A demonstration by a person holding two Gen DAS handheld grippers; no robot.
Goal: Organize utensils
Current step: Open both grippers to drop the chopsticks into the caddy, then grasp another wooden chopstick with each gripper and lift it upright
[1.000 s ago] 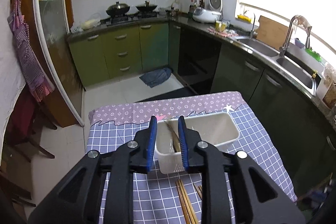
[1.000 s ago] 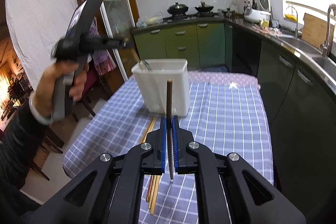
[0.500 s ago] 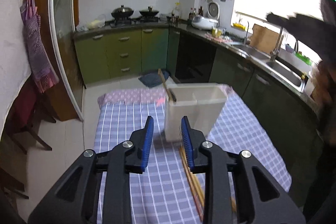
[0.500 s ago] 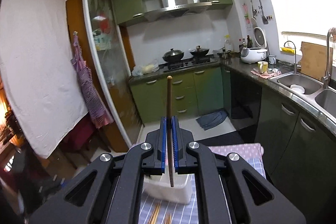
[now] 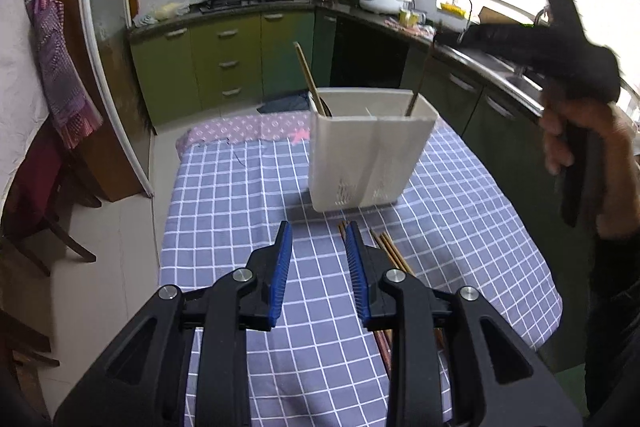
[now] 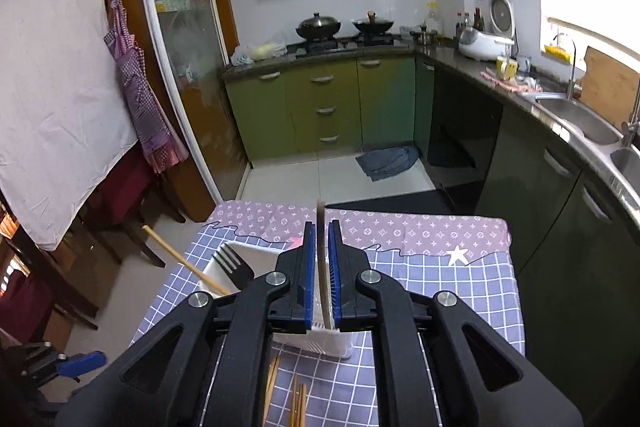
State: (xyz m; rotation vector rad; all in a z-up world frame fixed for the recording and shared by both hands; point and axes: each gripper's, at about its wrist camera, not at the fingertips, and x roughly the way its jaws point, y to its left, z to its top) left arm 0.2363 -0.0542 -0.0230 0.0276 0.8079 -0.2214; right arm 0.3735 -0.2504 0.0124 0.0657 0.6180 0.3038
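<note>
A tabletop point(image 5: 224, 187) under a blue-and-white checked cloth, with a mauve patterned strip at its far end, stands in a kitchen of green cabinets point(image 6: 320, 107), two black woks on the stove at 12 o'clock and a steel sink point(image 6: 580, 119) at 3 o'clock. A white plastic utensil holder point(image 5: 368, 163), rectangular with a perforated base, sits upright mid-table. Inside it lean a light wooden chopstick point(image 5: 308, 79) and a dark fork point(image 6: 234, 269).

The left gripper point(image 5: 318, 267) hovers low over the cloth, its ribbed blue fingers point(image 5: 280, 271) spread wide on nothing. Loose bamboo chopsticks point(image 5: 394, 255) lie on the cloth at 6 o'clock of the holder, mostly hidden behind the gripper.

The right gripper point(image 6: 322, 275), above the holder, has its fingers nearly closed around a thin dark chopstick point(image 5: 420, 79) whose lower end dips into the holder's right compartment; its tip is hidden. From the left camera that gripper and hand are blurred.
</note>
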